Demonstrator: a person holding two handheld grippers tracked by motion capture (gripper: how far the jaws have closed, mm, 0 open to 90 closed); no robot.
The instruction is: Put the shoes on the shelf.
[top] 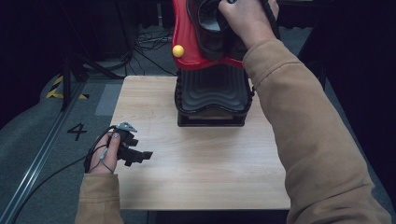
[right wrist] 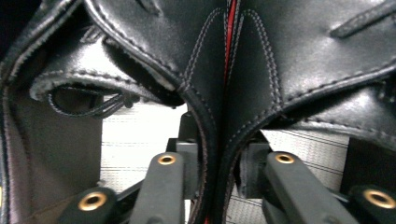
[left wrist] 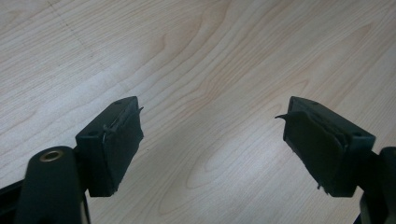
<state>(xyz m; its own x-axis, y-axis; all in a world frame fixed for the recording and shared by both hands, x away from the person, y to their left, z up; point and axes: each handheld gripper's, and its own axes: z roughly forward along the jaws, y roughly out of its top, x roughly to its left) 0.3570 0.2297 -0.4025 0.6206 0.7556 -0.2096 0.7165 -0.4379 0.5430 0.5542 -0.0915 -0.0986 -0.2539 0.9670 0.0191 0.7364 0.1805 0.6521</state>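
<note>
A light wooden table [top: 201,172] stood on a grey floor [top: 42,135]. The floor bore a painted numeral 4 [top: 77,131] and yellow-black hazard tape [top: 56,87]. Loose black cables [top: 149,44] lay beyond the table's far edge.

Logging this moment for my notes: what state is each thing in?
Red and black bag: upright on the table, top pinched.
Right gripper: shut on the bag's leather seam.
Left gripper: open, nothing between the jaws, low over the table.

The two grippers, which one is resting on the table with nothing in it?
The left gripper, lying open on the wooden table; the right gripper is up at the black leather shoes.
</note>
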